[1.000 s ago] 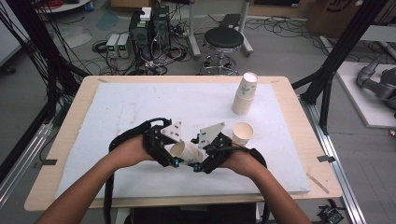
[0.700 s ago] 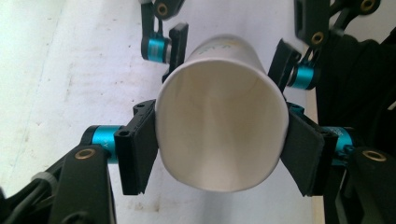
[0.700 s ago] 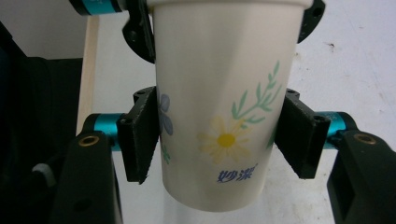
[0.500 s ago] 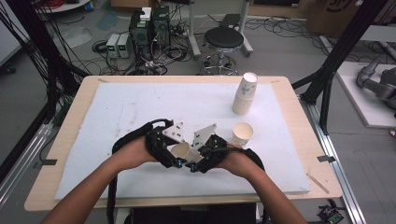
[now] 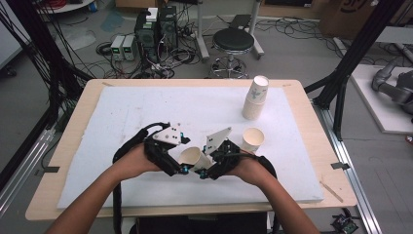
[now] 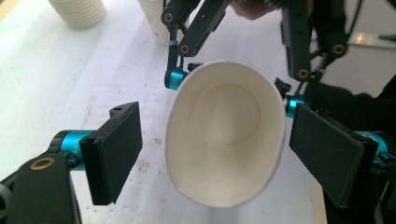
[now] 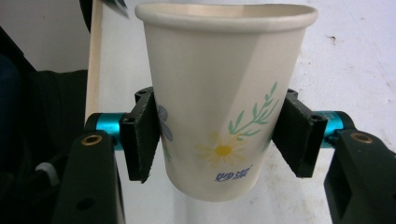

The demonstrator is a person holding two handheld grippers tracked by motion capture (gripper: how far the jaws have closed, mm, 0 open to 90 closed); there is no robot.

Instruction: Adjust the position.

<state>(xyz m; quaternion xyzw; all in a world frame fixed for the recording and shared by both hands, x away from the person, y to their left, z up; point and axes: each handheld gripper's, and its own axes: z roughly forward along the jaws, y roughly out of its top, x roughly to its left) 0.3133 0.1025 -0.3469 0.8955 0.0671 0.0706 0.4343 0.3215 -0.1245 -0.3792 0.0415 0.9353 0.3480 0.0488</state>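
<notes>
The paper cup [image 5: 191,157] is up off the bench [image 5: 297,90], held between the two hands near the front edge. The right hand-held gripper [image 7: 223,140] has it — its two black pads press on the cup's sides, low down near the bottom, where the little flower is printed. The cup lies tipped over, with its open mouth facing the left hand-held gripper [image 6: 212,144].

The left hand-held gripper's jaws have just been opening. Now they stand wide, one on each side of the cup's rim, and there is a gap between each pad and the cup, so it is not gripping.

Farther back on the white mat [image 5: 122,112] stands another cup [image 5: 253,139], open side up. Behind it is a stack of cups [image 5: 255,97], upside down — well apart from the hands.
</notes>
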